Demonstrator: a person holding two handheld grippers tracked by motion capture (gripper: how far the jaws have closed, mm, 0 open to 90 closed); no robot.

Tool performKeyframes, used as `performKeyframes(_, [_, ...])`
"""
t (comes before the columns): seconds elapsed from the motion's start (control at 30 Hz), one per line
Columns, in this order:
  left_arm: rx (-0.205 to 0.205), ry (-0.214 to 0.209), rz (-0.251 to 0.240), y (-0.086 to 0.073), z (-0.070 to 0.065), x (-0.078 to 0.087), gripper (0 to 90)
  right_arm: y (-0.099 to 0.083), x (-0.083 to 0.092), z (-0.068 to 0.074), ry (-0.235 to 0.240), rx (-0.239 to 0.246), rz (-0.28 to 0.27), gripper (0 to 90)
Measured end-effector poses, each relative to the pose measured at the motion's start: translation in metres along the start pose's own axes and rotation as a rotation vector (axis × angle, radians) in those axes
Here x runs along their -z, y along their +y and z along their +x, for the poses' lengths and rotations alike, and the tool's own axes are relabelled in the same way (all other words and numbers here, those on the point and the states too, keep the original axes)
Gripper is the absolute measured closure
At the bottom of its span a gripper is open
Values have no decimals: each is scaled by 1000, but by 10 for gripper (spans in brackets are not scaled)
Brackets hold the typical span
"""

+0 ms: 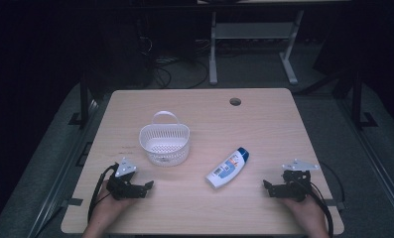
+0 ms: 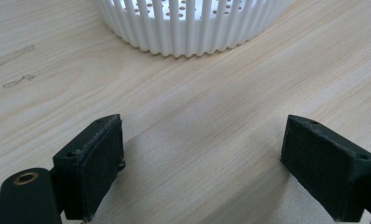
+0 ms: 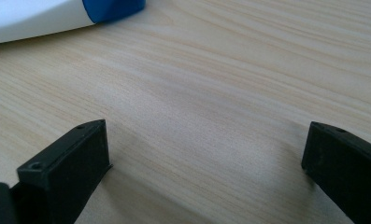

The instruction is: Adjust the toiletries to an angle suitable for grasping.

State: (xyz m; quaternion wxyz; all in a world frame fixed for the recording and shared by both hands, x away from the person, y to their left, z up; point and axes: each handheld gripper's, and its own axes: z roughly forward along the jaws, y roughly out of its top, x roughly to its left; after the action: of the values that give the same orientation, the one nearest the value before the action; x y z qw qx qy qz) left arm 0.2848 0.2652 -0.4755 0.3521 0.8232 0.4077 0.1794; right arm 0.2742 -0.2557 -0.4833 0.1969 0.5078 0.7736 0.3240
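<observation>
A white slotted basket (image 1: 164, 144) with a looped handle stands on the wooden table (image 1: 264, 124), left of centre. Its ribbed wall (image 2: 188, 32) fills the top of the left gripper view. A white bottle with a blue cap (image 1: 228, 168) lies on its side right of the basket; its cap end (image 3: 113, 8) peeks in at the top left of the right gripper view. My left gripper (image 1: 144, 188) rests near the front left, open, nothing between its jaws (image 2: 202, 158). My right gripper (image 1: 268, 188) rests at the front right, open and empty (image 3: 206, 163).
A round cable hole (image 1: 235, 101) sits near the table's far edge. Beyond the table are dark floor, cables and a white desk frame (image 1: 254, 44). Bare wood lies between the two grippers.
</observation>
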Motion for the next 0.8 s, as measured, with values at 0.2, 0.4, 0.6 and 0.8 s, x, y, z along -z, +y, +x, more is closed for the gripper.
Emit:
performKeyframes(0.2, [-3,-1,0,0,0,0,128,0,0,0,-1,-2,0,4])
performKeyframes(0.4, [-2,-1,0,0,0,0,128,5,2,2,-3,-4,31,121])
performKeyframes(0.6, [-3,-1,0,0,0,0,128,7,11,4,27,12,42,394])
performKeyframes(0.8, [-2,-1,0,0,0,0,128,12,16,2,131,5,59,612])
